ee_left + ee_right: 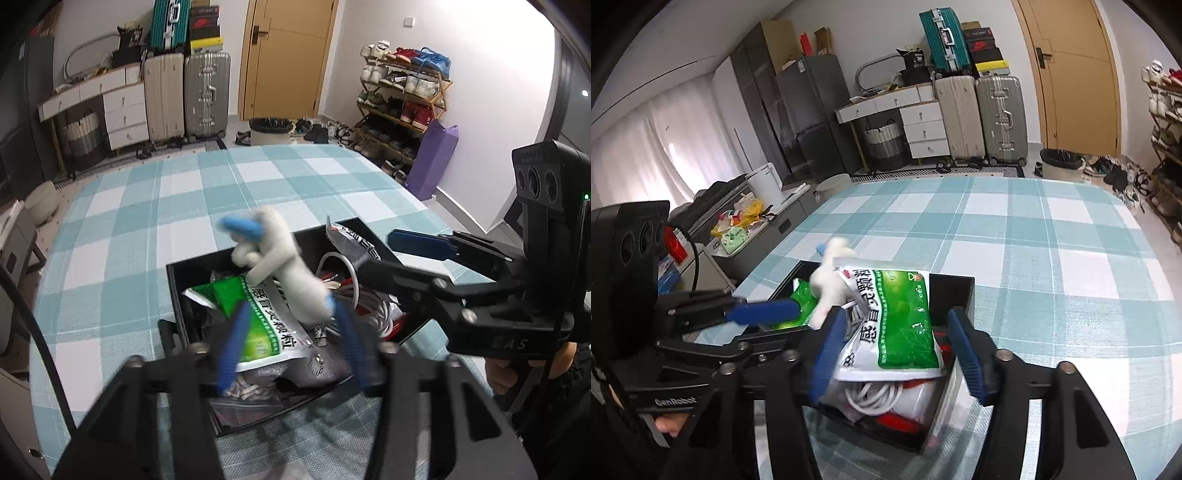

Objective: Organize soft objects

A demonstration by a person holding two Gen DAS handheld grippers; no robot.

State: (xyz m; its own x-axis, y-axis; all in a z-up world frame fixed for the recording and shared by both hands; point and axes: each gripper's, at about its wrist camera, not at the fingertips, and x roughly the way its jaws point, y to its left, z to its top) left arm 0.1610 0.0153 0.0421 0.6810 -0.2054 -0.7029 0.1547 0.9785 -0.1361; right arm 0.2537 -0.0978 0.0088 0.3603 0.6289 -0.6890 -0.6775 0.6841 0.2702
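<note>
Teal-and-white checked cloth worktop [155, 206], black open box [173, 280] at six o'clock crammed with packets, green-and-white foil pouch [897, 325] between parted right tool [897, 354], white plush toy [280, 266] over box, left tool [291, 347] open beneath it

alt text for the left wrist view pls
The open left gripper hangs over a black box of clutter on a teal checked tablecloth, with a blurred white plush toy and a green packet ahead. The right gripper reaches in from the right.
</note>
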